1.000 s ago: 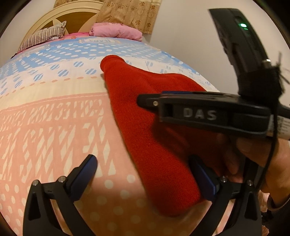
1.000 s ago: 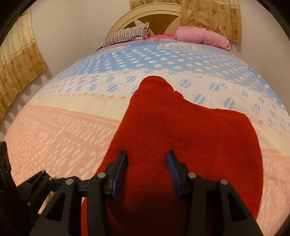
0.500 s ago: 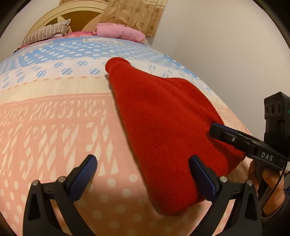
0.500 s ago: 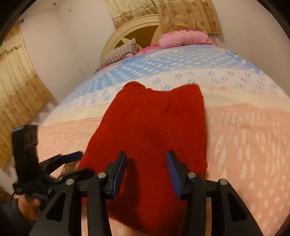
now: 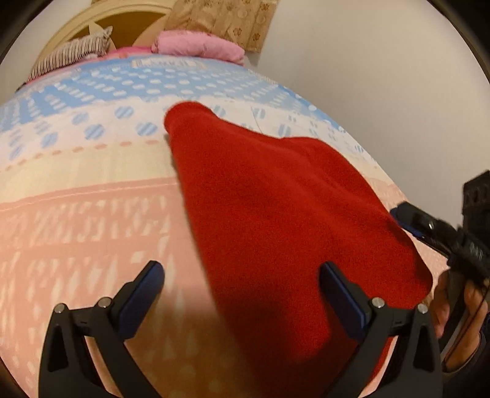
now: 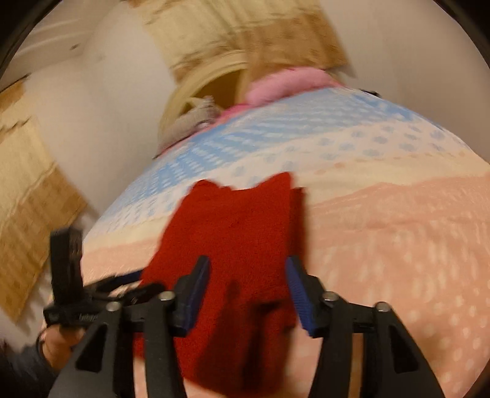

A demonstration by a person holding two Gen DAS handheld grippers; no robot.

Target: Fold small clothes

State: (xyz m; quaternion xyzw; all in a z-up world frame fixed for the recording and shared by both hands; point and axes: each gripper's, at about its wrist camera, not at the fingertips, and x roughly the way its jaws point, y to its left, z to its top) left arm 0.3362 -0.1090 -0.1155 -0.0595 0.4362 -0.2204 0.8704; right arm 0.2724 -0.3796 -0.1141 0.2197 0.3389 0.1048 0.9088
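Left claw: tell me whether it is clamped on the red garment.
No, the left claw is wide open, with the red garment lying loose on the bed.

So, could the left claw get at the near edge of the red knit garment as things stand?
Probably yes: the left claw is open, the red knit garment lies flat on the bedspread just ahead, and nothing blocks it.

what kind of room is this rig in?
A bedroom, most likely: the red knit garment lies on a bed with a patterned bedspread, pillows against a cream headboard, curtains behind.
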